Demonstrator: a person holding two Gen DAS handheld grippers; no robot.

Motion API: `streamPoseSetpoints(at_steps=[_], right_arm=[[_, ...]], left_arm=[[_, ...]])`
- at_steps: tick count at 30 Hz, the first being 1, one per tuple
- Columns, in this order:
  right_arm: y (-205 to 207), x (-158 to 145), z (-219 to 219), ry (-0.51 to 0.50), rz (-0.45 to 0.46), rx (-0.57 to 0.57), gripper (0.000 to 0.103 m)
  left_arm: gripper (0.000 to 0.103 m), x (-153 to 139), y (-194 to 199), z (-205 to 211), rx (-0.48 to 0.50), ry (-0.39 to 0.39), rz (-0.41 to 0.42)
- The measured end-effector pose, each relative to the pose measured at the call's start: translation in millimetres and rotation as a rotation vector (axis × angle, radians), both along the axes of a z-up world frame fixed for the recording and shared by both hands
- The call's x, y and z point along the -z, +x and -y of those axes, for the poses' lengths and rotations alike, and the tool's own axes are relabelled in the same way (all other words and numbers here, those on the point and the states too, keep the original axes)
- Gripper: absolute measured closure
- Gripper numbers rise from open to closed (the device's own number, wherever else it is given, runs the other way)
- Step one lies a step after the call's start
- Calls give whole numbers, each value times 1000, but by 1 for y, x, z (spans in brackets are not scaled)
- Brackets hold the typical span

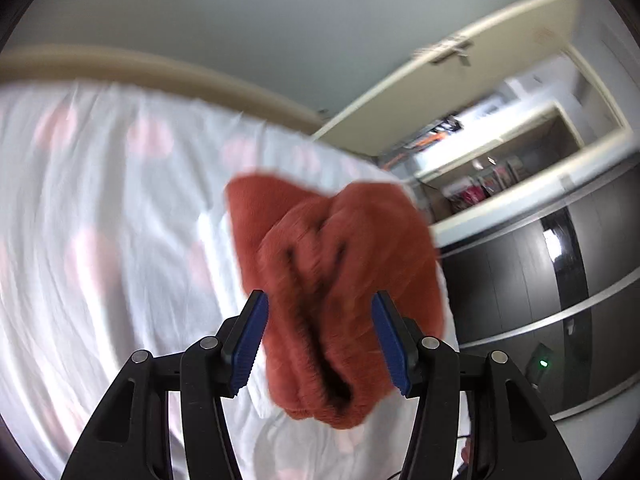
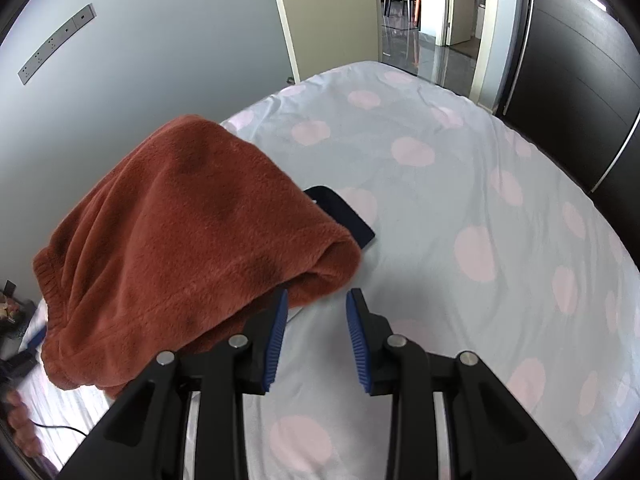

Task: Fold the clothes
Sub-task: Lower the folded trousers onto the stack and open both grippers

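The left gripper (image 1: pixel 318 300) has its blue pads on both sides of a bunched rust-red fleece garment (image 1: pixel 332 264), and the thick folds fill the whole gap between them, so the fingers are closed on it at a medium width. The left view is blurred. The garment is lifted above the bed sheet (image 1: pixel 100 240), which is white with pale pink dots.

The right gripper (image 2: pixel 318 294) has its fingers moderately apart, with only the sheet showing between them. A corner of the garment hangs just beyond the tip of its left finger.

Only the right view shows the garment from outside, with an elastic, gathered hem at its lower left edge. This view also shows a dark flat thing (image 2: pixel 352 220) lying on the bed, partly hidden behind the garment (perhaps a phone, I cannot tell), a grey socket strip (image 2: pixel 56 44) on the wall, and a hand (image 2: pixel 20 428) at the lower left edge. Only the left view shows a small green light (image 1: pixel 543 363) near the dark wardrobe (image 1: pixel 560 280).
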State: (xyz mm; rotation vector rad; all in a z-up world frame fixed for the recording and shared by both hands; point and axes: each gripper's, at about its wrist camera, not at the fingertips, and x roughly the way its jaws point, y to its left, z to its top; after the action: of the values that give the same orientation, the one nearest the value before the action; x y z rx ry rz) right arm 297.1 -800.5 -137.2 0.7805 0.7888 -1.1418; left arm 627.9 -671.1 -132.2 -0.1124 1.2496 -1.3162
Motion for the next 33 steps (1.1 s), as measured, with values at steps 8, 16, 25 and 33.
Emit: streamPoseSetpoints(at_steps=[8, 16, 25, 33], right_arm=[[19, -13, 0, -71, -8, -5, 80], [26, 25, 39, -32, -28, 34, 80], [32, 82, 79, 15, -2, 45, 81], [31, 82, 75, 49, -29, 78, 81]], left_arm=[[64, -32, -23, 63, 297, -22, 302], [71, 41, -7, 71, 346, 132, 374], [70, 91, 5, 78, 384, 147, 291], [68, 83, 4, 71, 382, 166, 311]])
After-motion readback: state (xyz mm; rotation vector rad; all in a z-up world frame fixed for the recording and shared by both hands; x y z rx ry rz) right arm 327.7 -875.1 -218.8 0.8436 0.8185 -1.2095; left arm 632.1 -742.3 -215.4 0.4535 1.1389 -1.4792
